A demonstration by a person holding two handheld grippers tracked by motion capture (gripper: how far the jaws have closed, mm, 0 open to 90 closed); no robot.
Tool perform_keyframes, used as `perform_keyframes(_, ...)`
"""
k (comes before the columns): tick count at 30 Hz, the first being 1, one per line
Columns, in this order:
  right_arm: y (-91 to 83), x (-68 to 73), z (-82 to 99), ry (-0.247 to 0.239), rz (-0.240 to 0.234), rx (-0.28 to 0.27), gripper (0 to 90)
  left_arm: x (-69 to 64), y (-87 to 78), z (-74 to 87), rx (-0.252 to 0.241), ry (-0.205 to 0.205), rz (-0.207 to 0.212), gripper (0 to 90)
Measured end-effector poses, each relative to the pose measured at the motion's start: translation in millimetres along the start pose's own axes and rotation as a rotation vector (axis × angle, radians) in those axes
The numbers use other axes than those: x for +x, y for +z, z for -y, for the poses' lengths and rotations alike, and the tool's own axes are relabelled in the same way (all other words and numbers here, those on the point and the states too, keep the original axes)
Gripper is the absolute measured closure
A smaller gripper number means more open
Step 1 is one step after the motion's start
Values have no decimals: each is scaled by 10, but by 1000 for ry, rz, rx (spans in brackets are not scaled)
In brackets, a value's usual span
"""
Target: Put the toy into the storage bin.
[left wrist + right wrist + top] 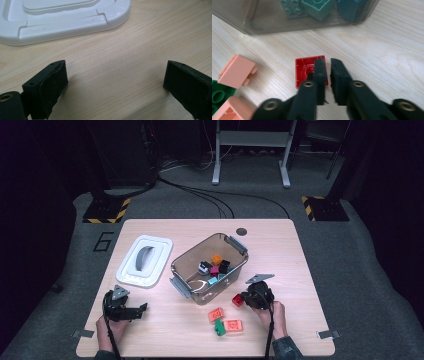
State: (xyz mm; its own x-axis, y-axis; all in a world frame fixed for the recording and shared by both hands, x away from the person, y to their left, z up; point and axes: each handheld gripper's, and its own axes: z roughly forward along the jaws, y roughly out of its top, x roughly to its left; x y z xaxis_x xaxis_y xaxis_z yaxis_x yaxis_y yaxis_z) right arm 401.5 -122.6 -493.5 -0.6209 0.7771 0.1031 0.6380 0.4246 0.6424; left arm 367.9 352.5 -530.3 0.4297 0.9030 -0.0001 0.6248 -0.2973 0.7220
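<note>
A red brick [305,70] lies hollow side up on the wooden table [165,330], just in front of the clear bin [235,242]. My right gripper [327,62] is shut on the red brick's right wall, one jaw inside the hollow and one outside. In the high view the right gripper [244,299] sits beside the red brick [237,300]. My left gripper [142,309] rests at the table's front left, jaws wide open. Between its jaws the left gripper [115,75] has bare wood.
The bin holds several coloured bricks [216,265]. Its white lid [145,260] lies to the left, close ahead of the left gripper [62,20]. Two salmon bricks [216,314] [233,325] and a green brick [220,329] lie loose near the front; the nearest salmon brick [235,71] is left of the red one.
</note>
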Motion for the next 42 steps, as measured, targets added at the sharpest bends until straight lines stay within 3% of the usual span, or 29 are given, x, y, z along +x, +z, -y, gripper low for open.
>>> perform_keyframes(7, -29, 53, -61, -12, -26, -15, 522, -1, 1, 1, -2, 1, -2, 51)
perform_keyframes(12, 53, 161, -113, -15, -15, 33, 415, -1, 1, 1, -1, 1, -2, 51)
perform_keyframes(18, 118, 167, -111, -8, 14, 78, 462, 0, -1, 0, 0, 0, -1, 51)
perform_keyframes(21, 130, 161, -110, -5, 17, 82, 530, -1, 0, 0, 0, 0, -1, 51)
perform_keyframes(27, 165, 148, -100, -6, 3, 97, 563, -1, 1, 2, -2, 1, -2, 51)
perform_keyframes(33, 154, 127, -100, -6, 6, 72, 585, 0, 0, 1, -1, 1, -2, 51)
perform_keyframes(42, 54, -49, -77, 44, 23, 34, 586, 0, 1, 1, -1, 1, -2, 51)
